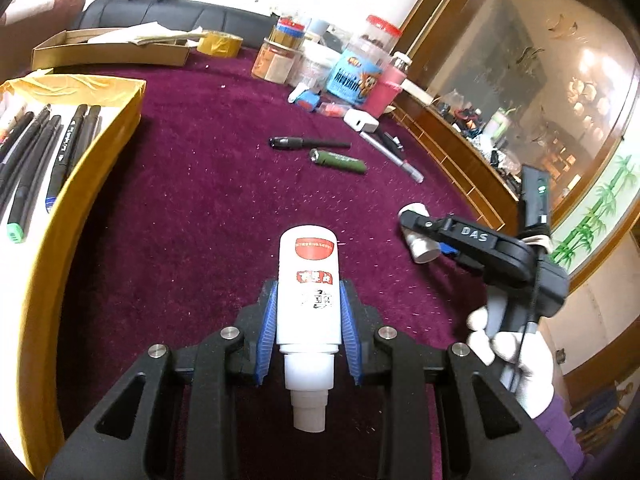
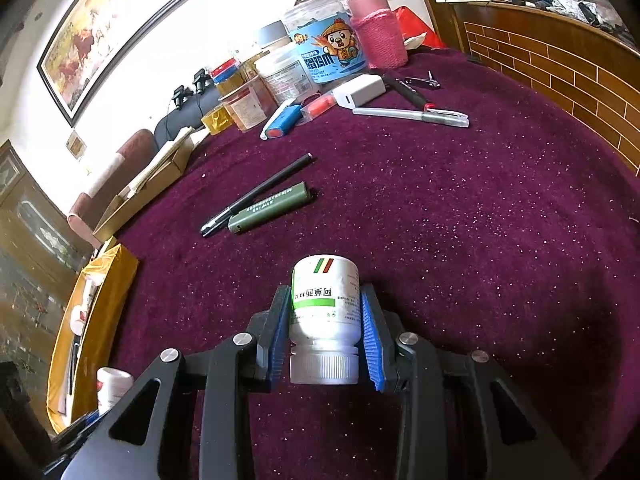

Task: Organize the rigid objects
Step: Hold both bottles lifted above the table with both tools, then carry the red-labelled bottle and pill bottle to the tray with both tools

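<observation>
My left gripper (image 1: 309, 300) is shut on a tall white bottle with a red label (image 1: 309, 280), cap end toward the camera, held above the purple cloth. My right gripper (image 2: 326, 312) is shut on a short white pill bottle with a green label (image 2: 325, 312), cap toward the camera. The right gripper also shows in the left wrist view (image 1: 420, 236), to the right, holding that pill bottle (image 1: 422, 246). A yellow box (image 1: 92, 168) with several black markers (image 1: 68, 148) lies at the left. A black pen (image 1: 308, 144) and a green tube (image 1: 338, 161) lie on the cloth ahead.
A silver pen (image 1: 390, 154), a white charger (image 1: 361, 121), jars and a pink-sleeved flask (image 1: 386, 84) crowd the far side. A cardboard box (image 1: 108, 52) and a tape roll (image 1: 219, 43) sit at the far left. A wooden cabinet (image 2: 560, 64) borders the table's right side.
</observation>
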Tool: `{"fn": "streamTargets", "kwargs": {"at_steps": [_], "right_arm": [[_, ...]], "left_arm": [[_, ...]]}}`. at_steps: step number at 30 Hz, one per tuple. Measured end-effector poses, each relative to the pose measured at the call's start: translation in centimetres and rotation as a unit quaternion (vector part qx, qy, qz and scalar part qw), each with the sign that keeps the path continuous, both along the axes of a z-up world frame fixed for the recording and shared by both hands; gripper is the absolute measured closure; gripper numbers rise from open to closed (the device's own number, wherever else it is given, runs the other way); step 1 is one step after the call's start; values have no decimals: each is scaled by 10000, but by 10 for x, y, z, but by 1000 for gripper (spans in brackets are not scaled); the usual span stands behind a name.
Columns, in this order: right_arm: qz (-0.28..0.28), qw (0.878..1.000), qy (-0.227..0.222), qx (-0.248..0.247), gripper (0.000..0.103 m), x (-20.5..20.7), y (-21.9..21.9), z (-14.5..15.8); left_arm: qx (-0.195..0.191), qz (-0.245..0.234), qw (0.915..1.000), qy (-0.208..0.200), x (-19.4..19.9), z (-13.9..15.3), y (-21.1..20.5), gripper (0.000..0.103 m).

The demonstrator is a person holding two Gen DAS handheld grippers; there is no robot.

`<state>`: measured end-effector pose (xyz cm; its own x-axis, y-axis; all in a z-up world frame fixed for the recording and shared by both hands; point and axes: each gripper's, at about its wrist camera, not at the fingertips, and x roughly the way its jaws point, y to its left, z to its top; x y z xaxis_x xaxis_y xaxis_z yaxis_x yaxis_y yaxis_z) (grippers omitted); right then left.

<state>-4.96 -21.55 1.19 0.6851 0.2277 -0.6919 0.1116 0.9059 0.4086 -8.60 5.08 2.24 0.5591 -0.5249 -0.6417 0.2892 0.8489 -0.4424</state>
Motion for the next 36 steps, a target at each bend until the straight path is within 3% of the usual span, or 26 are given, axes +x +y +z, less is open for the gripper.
{"fn": "streamTargets", "kwargs": {"at_steps": [7, 13, 16, 21, 27, 32, 36], "right_arm": [[29, 9999, -130, 11, 73, -5, 2, 6], [508, 9956, -154, 774, 73, -20, 21, 18], [941, 9913, -271, 877, 73, -25, 52, 33], [1833, 9770, -245, 1063, 73, -23, 124, 51], [2724, 9543, 49, 1229, 73, -19, 212, 47], [3189, 9428, 146, 957, 73, -22, 272, 44], [3393, 9381, 305, 620, 73, -21, 306, 35]], "left_arm": [[-183, -21, 9996, -233, -17, 20, 16, 76], [-778, 132, 9967, -184, -30, 34, 54, 76], [-936, 318, 9946, -313, -37, 44, 79, 76], [-890, 809, 9921, -365, -44, 48, 128, 76], [-902, 1636, 9822, -202, -48, 37, 198, 76], [-571, 2282, 9719, -83, -46, 24, 240, 76], [-494, 2489, 9672, 101, -42, 7, 257, 76]]}}
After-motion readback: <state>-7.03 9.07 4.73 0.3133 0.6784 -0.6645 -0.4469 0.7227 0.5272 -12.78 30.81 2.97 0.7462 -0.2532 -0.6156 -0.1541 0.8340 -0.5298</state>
